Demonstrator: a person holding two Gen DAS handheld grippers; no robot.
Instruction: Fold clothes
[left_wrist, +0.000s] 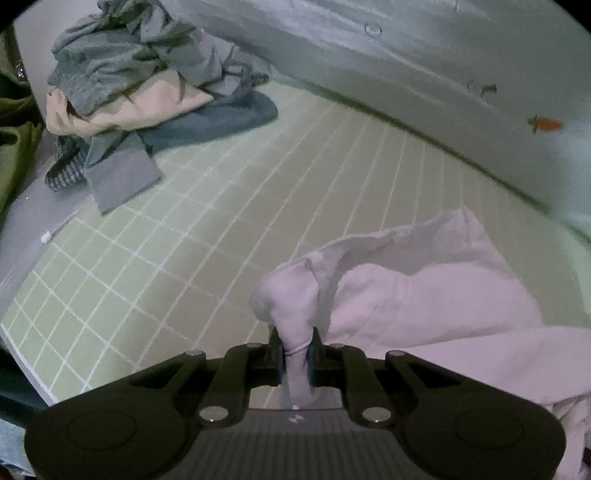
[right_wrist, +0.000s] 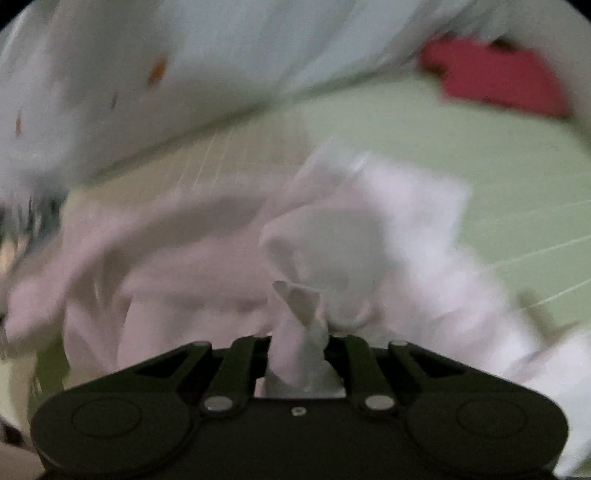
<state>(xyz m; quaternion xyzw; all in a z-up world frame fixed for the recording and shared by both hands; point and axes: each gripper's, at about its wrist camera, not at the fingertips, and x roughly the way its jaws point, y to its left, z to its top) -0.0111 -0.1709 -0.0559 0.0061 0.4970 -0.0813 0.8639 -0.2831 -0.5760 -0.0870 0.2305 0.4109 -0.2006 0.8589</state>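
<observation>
Clothes (left_wrist: 125, 92) sit in a messy pile far to the left on the green checked mat (left_wrist: 229, 221). Nearer, the left hand-held gripper (left_wrist: 295, 354) pinches the pale pink cloth (left_wrist: 424, 295), which lies on the mat's right side. The right hand-held gripper (right_wrist: 299, 347) pinches it too, in a blurry view.

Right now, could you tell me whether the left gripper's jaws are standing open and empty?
No, the left gripper is shut on a bunched fold of the pale pink garment.
</observation>
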